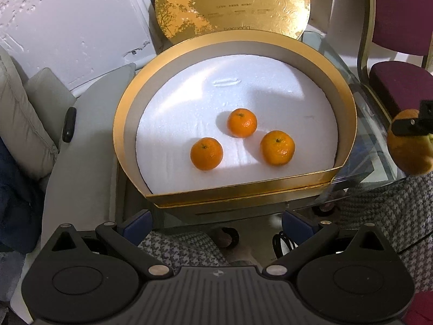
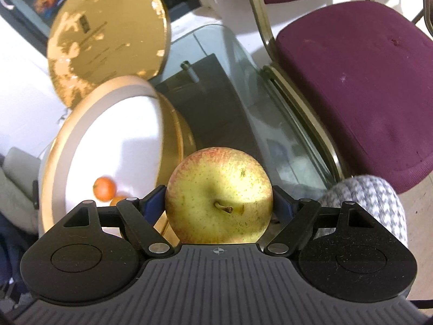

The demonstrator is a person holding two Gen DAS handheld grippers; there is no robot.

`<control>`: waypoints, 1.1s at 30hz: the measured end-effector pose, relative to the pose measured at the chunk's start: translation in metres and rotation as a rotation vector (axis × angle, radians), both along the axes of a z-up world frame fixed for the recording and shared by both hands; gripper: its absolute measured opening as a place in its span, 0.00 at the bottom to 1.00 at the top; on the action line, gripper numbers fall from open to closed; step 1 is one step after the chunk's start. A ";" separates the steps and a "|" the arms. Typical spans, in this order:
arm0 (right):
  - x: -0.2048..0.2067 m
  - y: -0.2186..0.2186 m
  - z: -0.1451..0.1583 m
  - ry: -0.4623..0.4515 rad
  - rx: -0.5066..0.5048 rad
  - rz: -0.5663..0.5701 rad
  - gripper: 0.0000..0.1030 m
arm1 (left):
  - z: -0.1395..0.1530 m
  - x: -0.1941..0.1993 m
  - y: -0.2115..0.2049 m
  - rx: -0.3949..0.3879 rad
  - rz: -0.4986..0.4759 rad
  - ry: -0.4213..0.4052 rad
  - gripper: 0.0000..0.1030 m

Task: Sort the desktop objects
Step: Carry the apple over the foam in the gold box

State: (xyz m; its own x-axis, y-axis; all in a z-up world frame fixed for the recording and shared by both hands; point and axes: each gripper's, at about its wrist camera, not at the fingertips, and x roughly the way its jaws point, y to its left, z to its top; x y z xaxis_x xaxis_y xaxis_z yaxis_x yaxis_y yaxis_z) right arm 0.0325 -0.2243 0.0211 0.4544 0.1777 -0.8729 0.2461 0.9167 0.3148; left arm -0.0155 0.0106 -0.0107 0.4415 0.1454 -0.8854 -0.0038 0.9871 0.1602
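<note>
Right gripper (image 2: 219,203) clamped on yellow-red apple (image 2: 218,195), right of gold box (image 1: 349,124). Left gripper (image 1: 216,226) spread wide, holding nothing, near box edge. 3 tangerines (image 1: 241,122) sit inside on white foam.

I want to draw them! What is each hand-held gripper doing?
Left hand-held gripper: open, holding nothing.
Right hand-held gripper: closed on the apple.

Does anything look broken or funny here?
Yes. The gold lid propped behind the box looks worn, with patchy, flaking foil. The white foam inside the box has a small dent. The three oranges and the apple in the right gripper look fine.
</note>
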 end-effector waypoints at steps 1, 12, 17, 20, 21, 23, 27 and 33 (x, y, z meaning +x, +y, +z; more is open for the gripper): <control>-0.003 0.002 0.004 -0.006 -0.004 0.008 0.79 | 0.001 -0.001 0.000 -0.003 0.000 -0.005 0.99; -0.016 0.046 0.048 -0.097 -0.047 0.124 0.79 | 0.008 -0.007 0.023 -0.047 0.058 -0.048 0.99; -0.011 0.073 0.059 -0.123 -0.069 0.192 0.79 | 0.007 -0.009 0.043 -0.065 0.112 -0.053 0.99; -0.008 0.089 0.062 -0.129 -0.076 0.231 0.79 | 0.006 -0.011 0.054 -0.073 0.143 -0.054 0.99; -0.007 0.094 0.062 -0.129 -0.079 0.244 0.79 | 0.005 -0.011 0.058 -0.076 0.154 -0.053 0.99; -0.004 0.104 0.062 -0.129 -0.082 0.267 0.79 | 0.003 -0.011 0.065 -0.080 0.175 -0.048 0.99; 0.002 0.126 0.058 -0.124 -0.089 0.319 0.79 | -0.001 -0.009 0.078 -0.083 0.210 -0.040 0.99; 0.020 0.147 0.047 -0.107 -0.106 0.371 0.79 | -0.004 -0.001 0.087 -0.077 0.235 -0.030 0.99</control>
